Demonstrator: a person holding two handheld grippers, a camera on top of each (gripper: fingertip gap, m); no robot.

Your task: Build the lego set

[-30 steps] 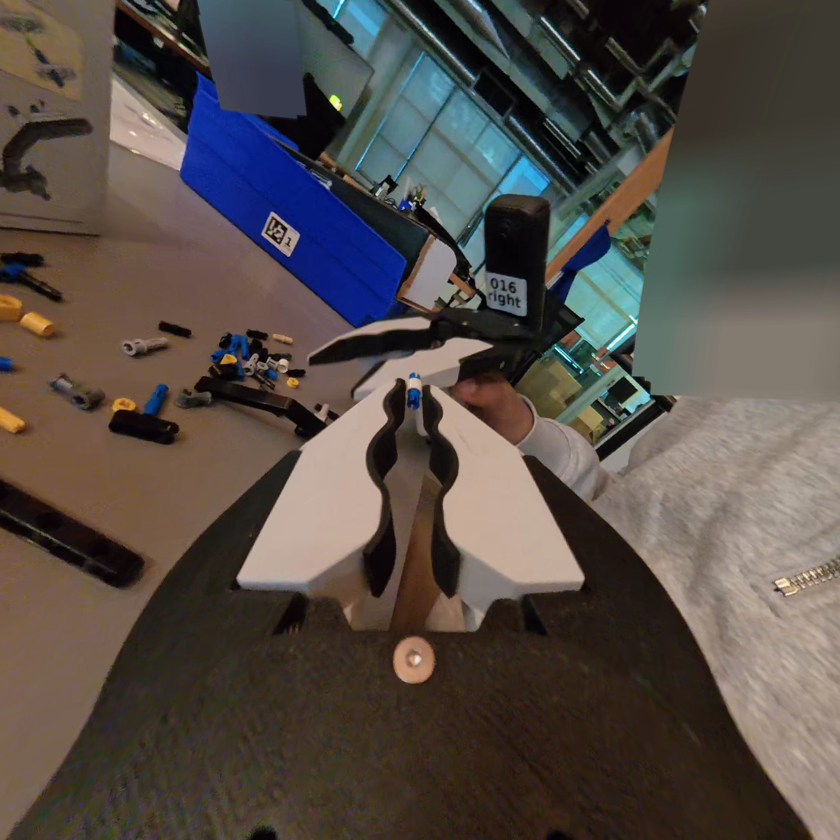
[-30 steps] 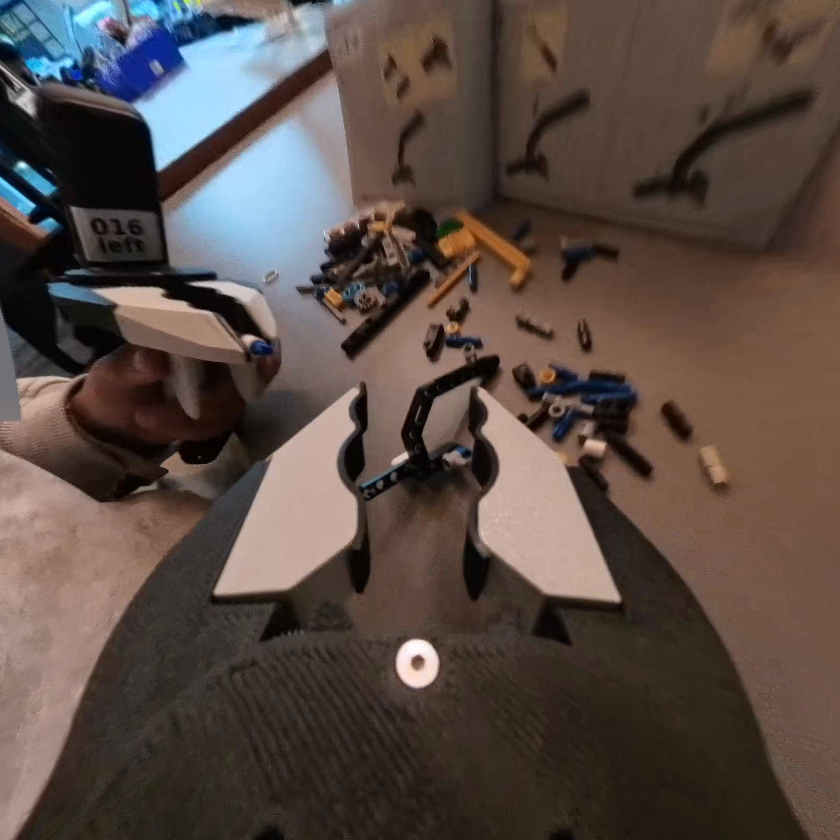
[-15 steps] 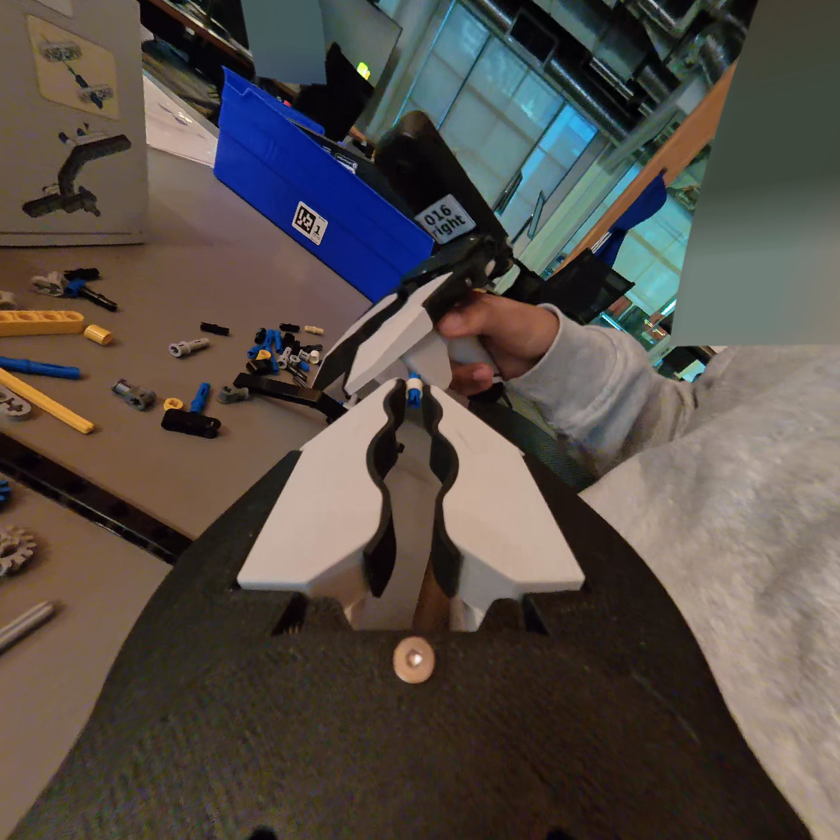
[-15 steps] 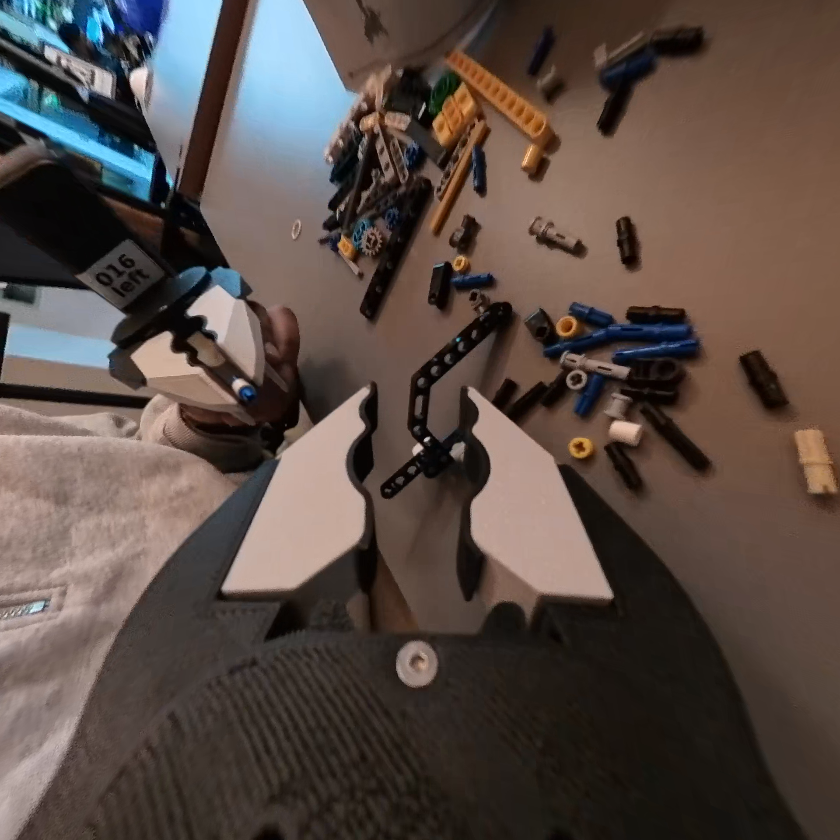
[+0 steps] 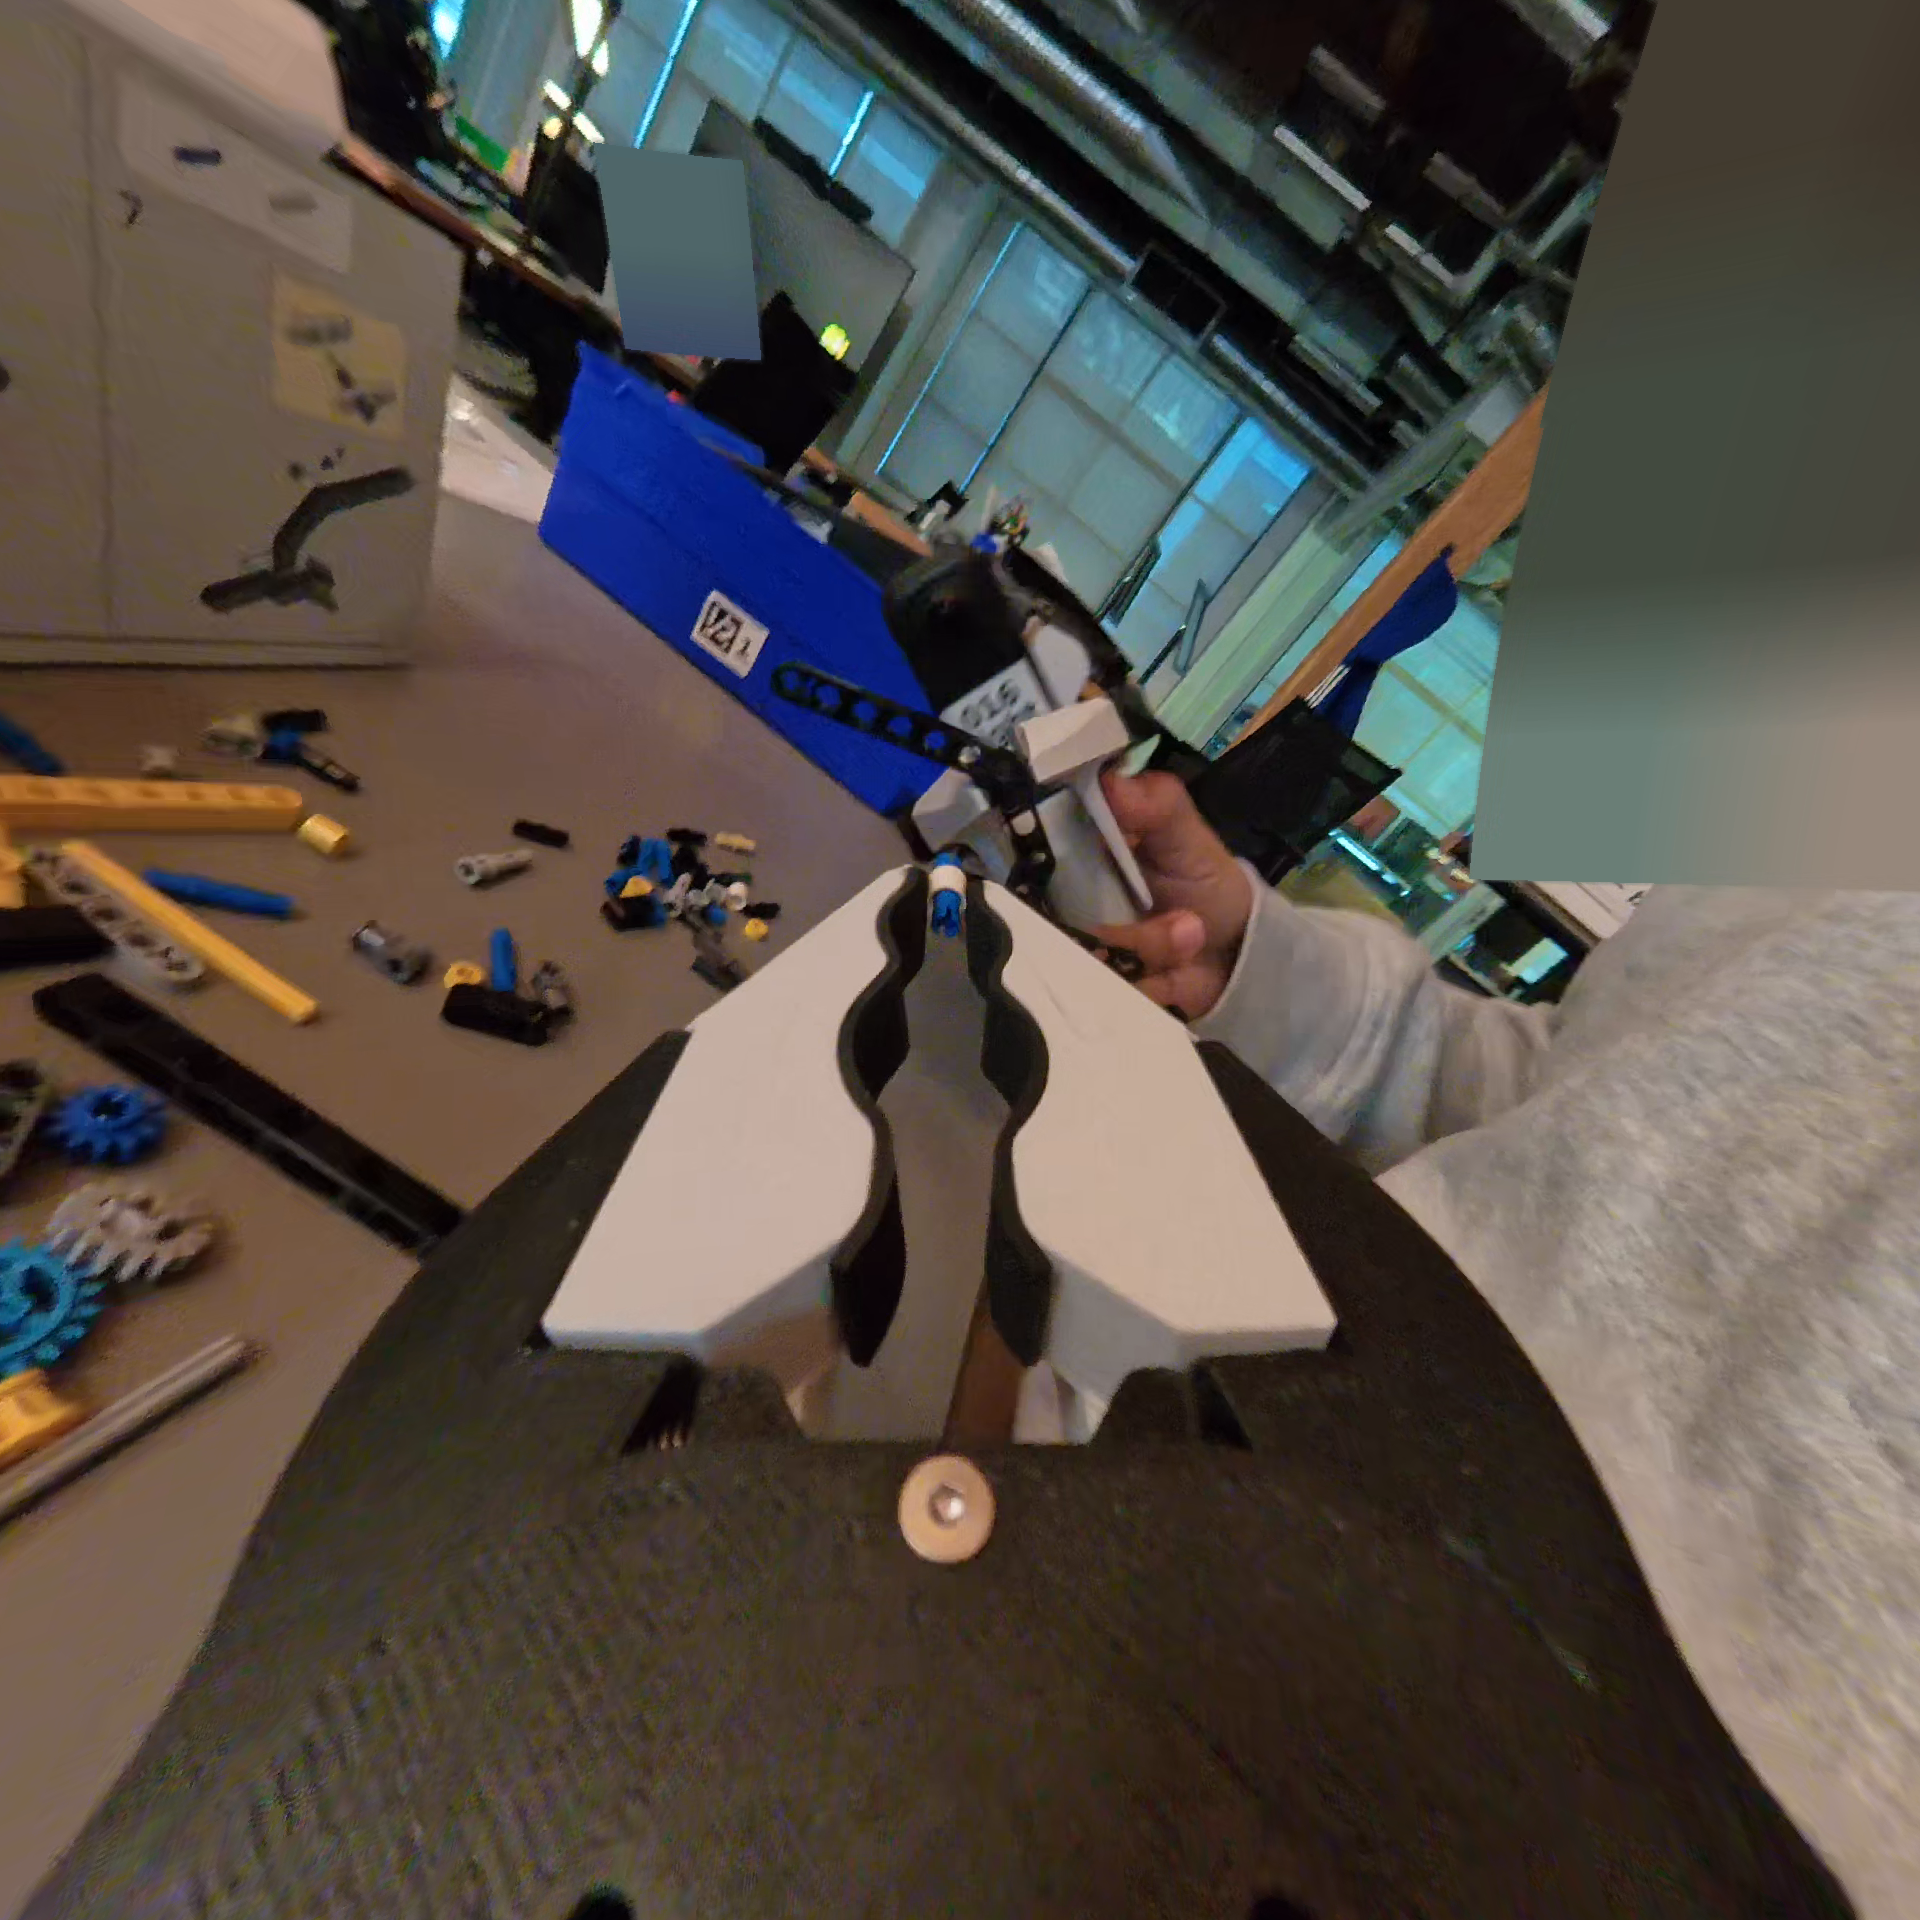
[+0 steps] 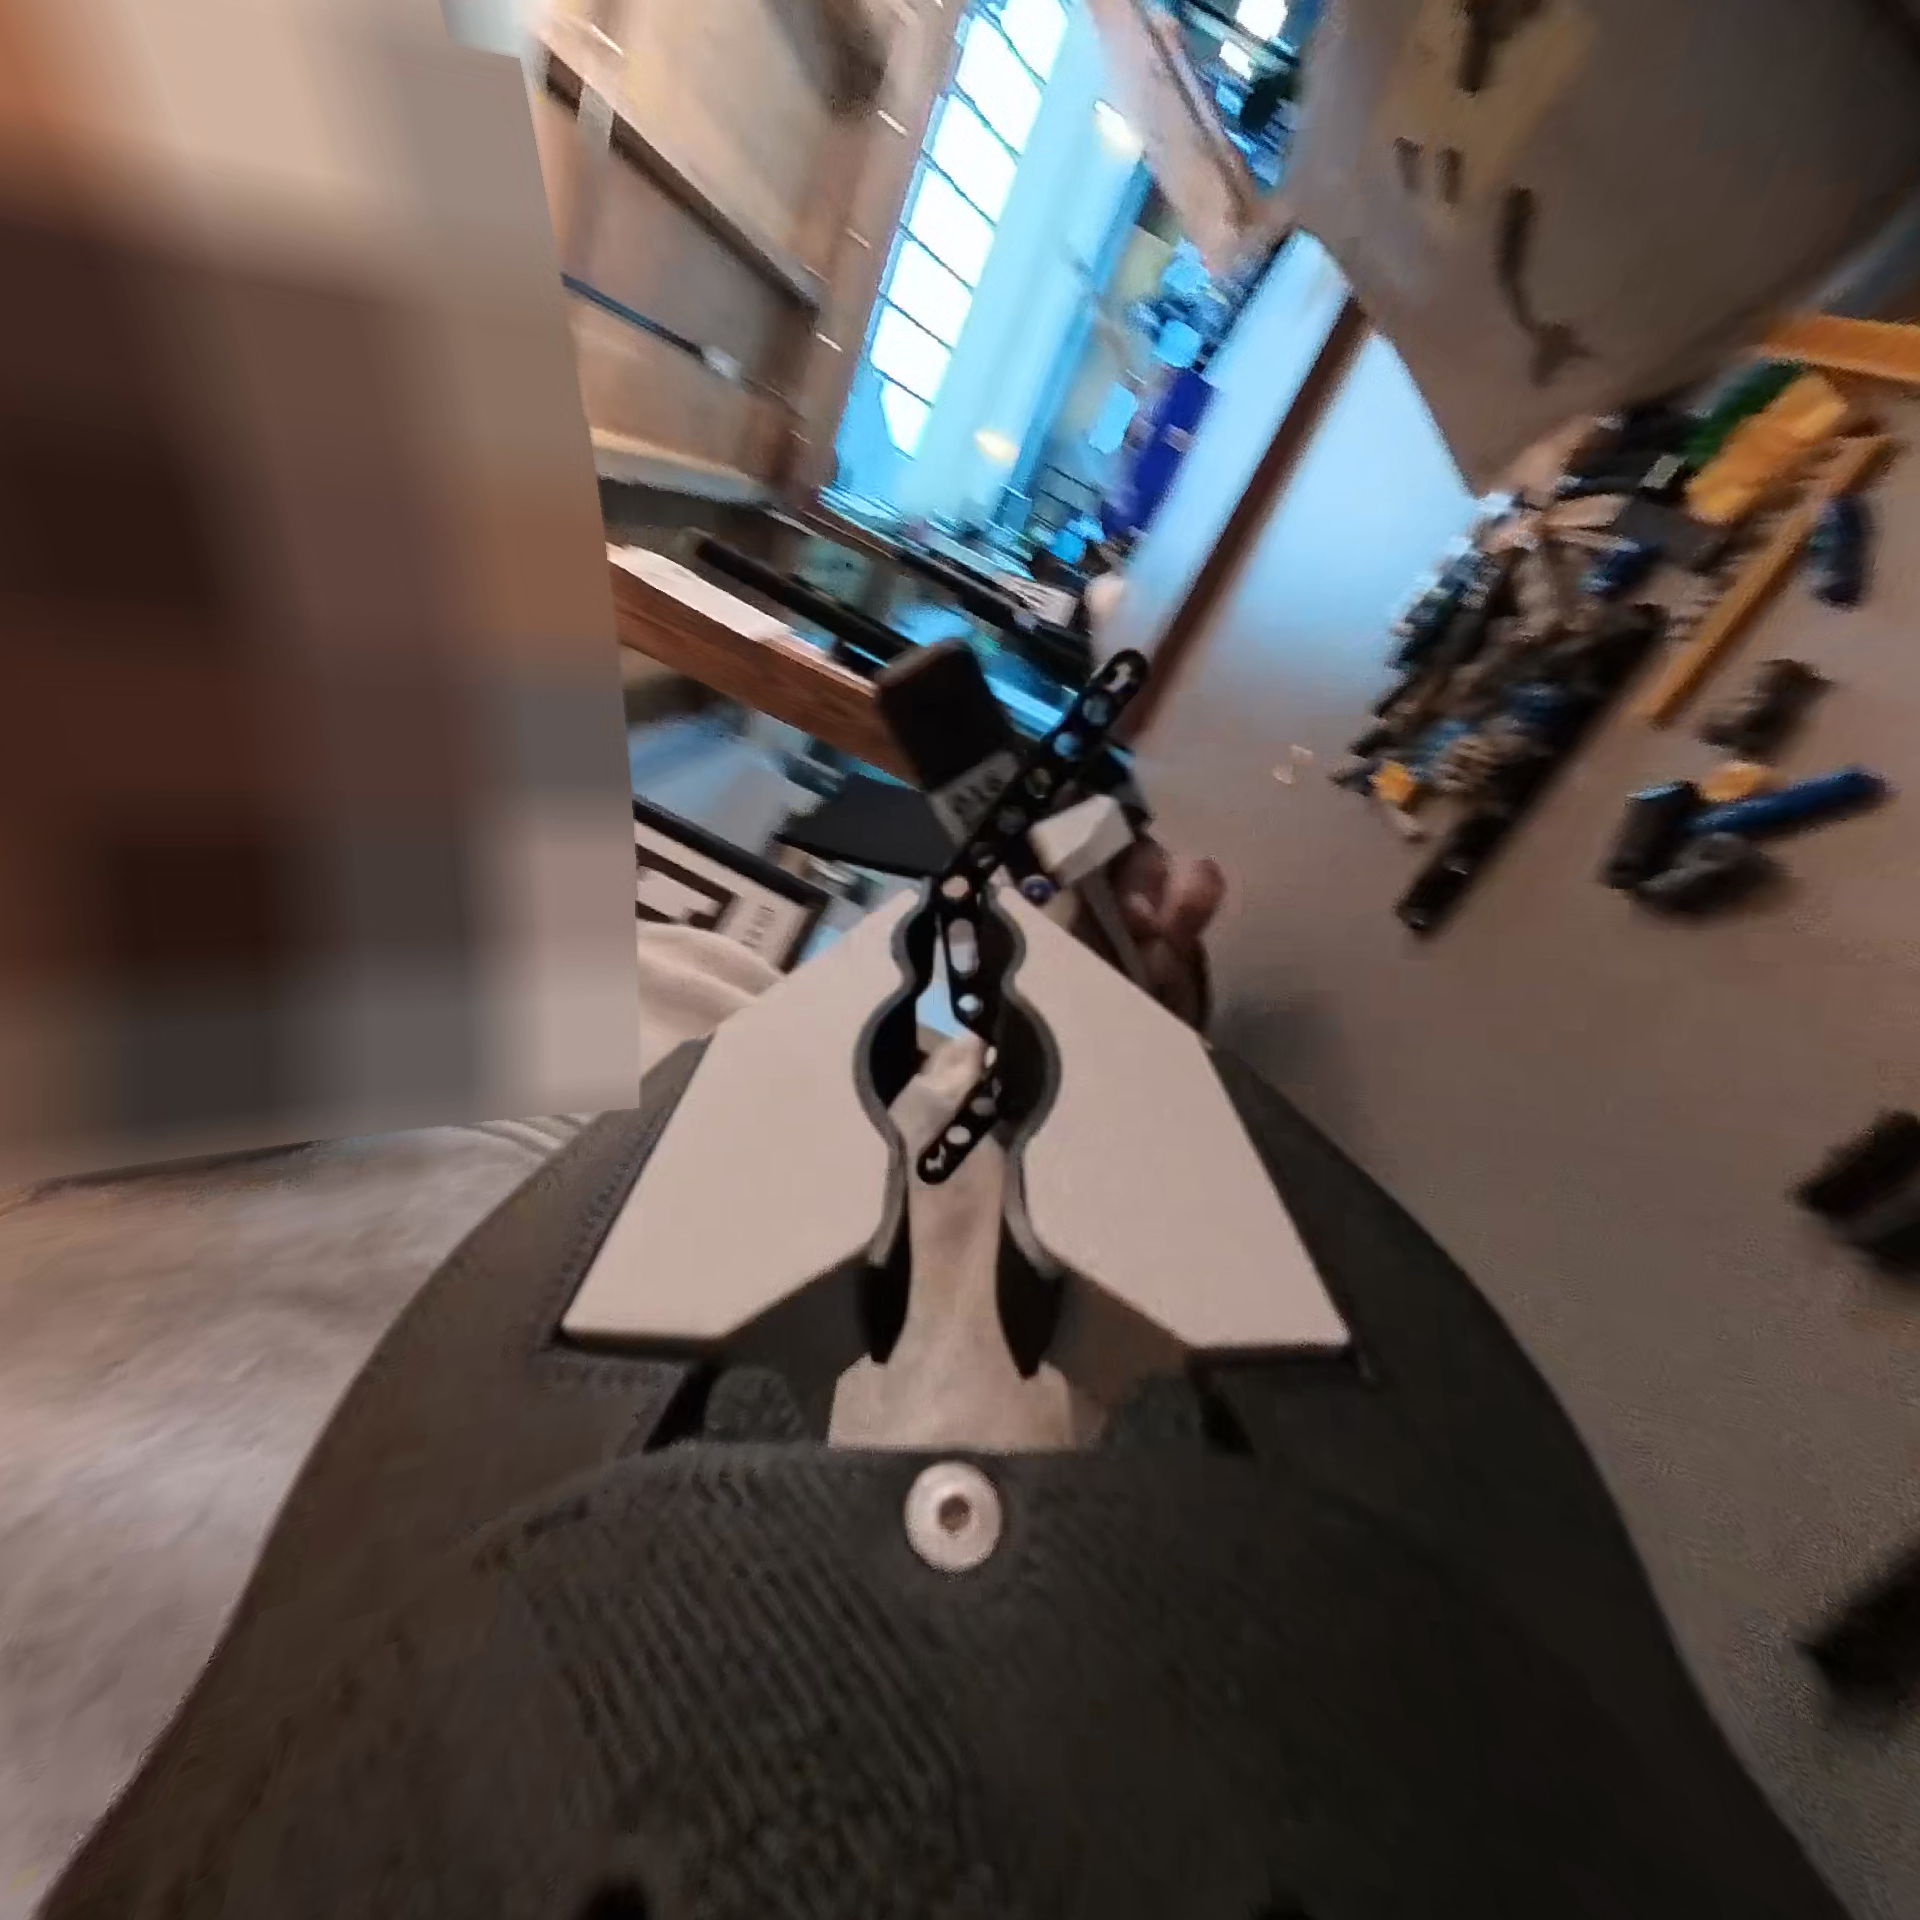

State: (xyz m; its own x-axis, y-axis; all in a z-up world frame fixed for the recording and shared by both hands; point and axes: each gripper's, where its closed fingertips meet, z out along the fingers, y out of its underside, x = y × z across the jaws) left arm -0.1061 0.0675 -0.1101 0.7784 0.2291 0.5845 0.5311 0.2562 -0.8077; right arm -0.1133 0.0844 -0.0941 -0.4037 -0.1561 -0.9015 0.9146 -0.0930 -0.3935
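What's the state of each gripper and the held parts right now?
left gripper: shut on the blue and white pin.
blue and white pin: pinched at the fingertips, off the table.
right gripper: shut on the black bent beam.
black bent beam: lifted off the table, tilted, its upper end sticking out past the fingertips.
loose parts: scattered on the table.
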